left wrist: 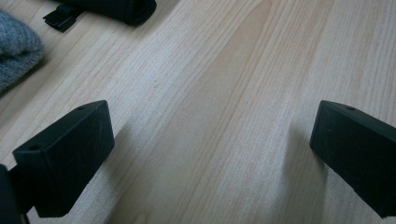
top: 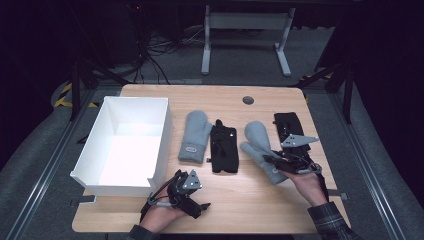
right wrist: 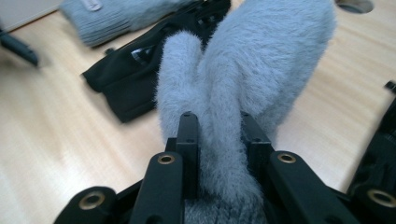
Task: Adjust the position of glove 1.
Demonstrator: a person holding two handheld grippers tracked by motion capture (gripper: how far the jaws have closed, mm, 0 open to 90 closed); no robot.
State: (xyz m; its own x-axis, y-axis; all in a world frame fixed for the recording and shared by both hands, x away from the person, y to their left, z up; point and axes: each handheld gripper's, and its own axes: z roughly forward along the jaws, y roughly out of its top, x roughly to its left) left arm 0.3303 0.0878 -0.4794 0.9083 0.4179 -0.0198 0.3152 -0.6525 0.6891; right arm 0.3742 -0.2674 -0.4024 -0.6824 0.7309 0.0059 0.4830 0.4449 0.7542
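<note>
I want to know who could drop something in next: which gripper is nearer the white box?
Left. The left gripper sits just off the near right corner of the white box; the right gripper is across the table, clamped on a grey mitten.

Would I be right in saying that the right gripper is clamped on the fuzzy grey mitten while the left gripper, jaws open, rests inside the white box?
Not quite: the left gripper rests on the bare table in front of the white box, as the high view shows. The right gripper is indeed clamped on the fuzzy grey mitten.
</note>
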